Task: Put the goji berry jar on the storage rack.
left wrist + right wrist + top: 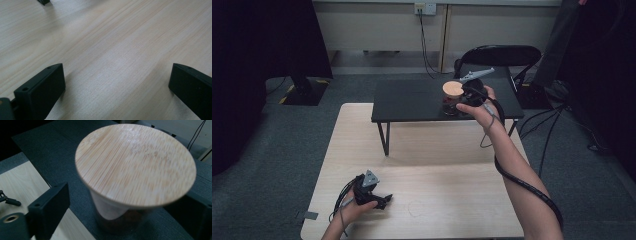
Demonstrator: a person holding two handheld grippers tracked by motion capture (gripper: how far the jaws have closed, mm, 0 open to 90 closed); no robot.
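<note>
On the dark raised shelf [412,102]: jar [117,217], bamboo lid [135,162] on.
Right claw [460,98]: wide, straddling jar, not closed.
Left claw [116,85]: wide, empty, on tabletop [437,195].
Progress: likely early; grasp pending.

I count two grippers [371,192] [473,90] and one jar [452,98] with one bamboo lid [135,165]. One dark shelf [412,102] stands on one pale table [452,200]. One folding chair [502,54] sits behind.
</note>
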